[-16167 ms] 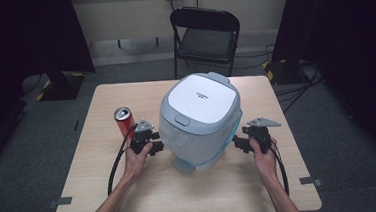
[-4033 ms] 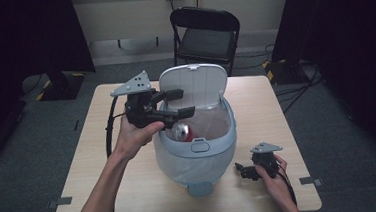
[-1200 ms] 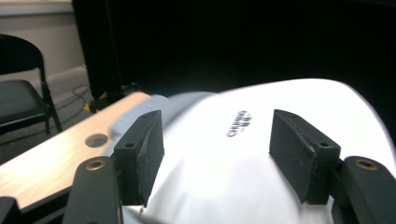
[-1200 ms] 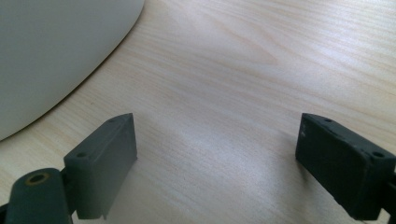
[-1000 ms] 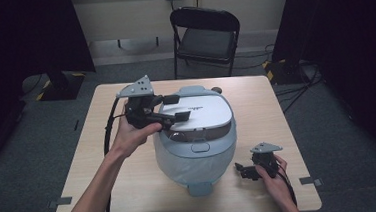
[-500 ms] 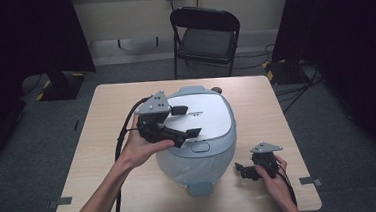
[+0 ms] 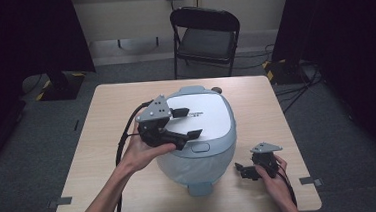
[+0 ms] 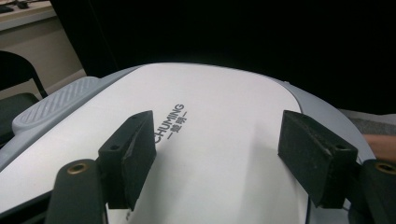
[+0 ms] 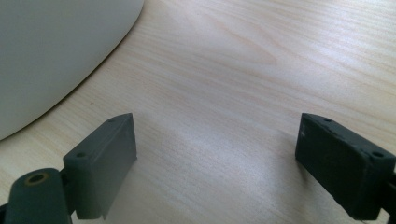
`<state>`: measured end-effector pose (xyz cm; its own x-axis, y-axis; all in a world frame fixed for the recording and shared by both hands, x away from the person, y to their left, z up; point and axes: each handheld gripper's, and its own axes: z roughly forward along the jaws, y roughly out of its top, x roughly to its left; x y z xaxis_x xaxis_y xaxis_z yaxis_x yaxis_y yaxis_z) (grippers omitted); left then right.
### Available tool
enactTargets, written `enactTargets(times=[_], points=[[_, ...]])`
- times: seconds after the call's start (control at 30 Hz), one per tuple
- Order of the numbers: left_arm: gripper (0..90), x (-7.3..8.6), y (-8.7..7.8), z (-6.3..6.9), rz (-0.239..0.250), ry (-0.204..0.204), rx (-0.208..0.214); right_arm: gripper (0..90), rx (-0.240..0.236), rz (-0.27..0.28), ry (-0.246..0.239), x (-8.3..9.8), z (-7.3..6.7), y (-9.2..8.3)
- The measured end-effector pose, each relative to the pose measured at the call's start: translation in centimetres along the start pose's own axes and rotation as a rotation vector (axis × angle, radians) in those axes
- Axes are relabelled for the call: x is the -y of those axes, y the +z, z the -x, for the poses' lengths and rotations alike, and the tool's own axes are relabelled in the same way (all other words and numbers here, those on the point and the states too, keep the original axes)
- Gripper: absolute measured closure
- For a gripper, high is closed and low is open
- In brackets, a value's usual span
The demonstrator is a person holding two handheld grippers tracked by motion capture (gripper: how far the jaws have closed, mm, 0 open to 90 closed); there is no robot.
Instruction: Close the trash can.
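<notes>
Left gripper of mine, jaws wide and just closing slightly on nothing, has pressed the white lid shut on the pale-blue rounded bin mid-worktop, can inside.

Left claw: black body, grey three-cornered plate on top, black cable trailing from it at centre left of the high view. Jaws black and blocky, small screw holes in the pad faces, a brass-coloured pivot ring at each jaw base. Right claw, lower right: same build. Forearms bare, no sleeves.
</notes>
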<state>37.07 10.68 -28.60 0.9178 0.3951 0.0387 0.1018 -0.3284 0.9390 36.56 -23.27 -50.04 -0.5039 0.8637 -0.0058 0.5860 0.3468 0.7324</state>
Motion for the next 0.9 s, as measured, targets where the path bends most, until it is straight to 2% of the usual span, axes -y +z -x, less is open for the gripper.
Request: enactTargets(times=[0.1, 0.27, 0.33, 0.4, 0.47, 0.53, 0.6, 0.63, 0.67, 0.73, 0.9], points=[[25.3, -0.1, -0.1, -0.8, 0.005, -0.047, 0.021, 11.1, 0.0, 0.0, 0.0, 0.0, 0.0, 0.0], [19.3, 0.0, -0.7, -1.5, 0.006, -0.053, -0.008, 11.1, 0.0, 0.0, 0.0, 0.0, 0.0, 0.0], [19.4, 0.1, -1.5, -1.8, 0.03, -0.067, -0.007, 11.2, 0.0, 0.0, 0.0, 0.0, 0.0, 0.0], [20.0, 0.2, -2.4, -2.3, 0.051, -0.081, -0.024, 11.1, 0.0, 0.0, 0.0, 0.0, 0.0, 0.0], [21.6, 0.4, -3.5, -3.5, 0.064, -0.109, -0.081, 11.1, 0.0, 0.0, 0.0, 0.0, 0.0, 0.0], [21.6, 0.6, -3.9, -3.9, 0.068, -0.125, -0.089, 11.1, 0.0, 0.0, 0.0, 0.0, 0.0, 0.0], [21.6, 0.9, -4.8, -4.5, 0.072, -0.134, -0.117, 11.2, 0.0, 0.0, 0.0, 0.0, 0.0, 0.0], [21.4, 1.3, -5.7, -5.0, 0.087, -0.152, -0.141, 11.2, 0.0, 0.0, 0.001, 0.0, 0.0, 0.0], [21.0, 1.3, -5.7, -5.0, 0.087, -0.152, -0.141, 11.2, 0.0, 0.0, 0.001, 0.0, 0.0, 0.0], [20.9, 1.7, -6.5, -5.3, 0.1, -0.167, -0.175, 11.2, 0.0, 0.0, 0.0, 0.0, 0.0, 0.0], [19.9, 3.0, -8.0, -5.9, 0.117, -0.182, -0.22, 11.1, 0.0, 0.0, 0.0, 0.0, 0.0, 0.0]])
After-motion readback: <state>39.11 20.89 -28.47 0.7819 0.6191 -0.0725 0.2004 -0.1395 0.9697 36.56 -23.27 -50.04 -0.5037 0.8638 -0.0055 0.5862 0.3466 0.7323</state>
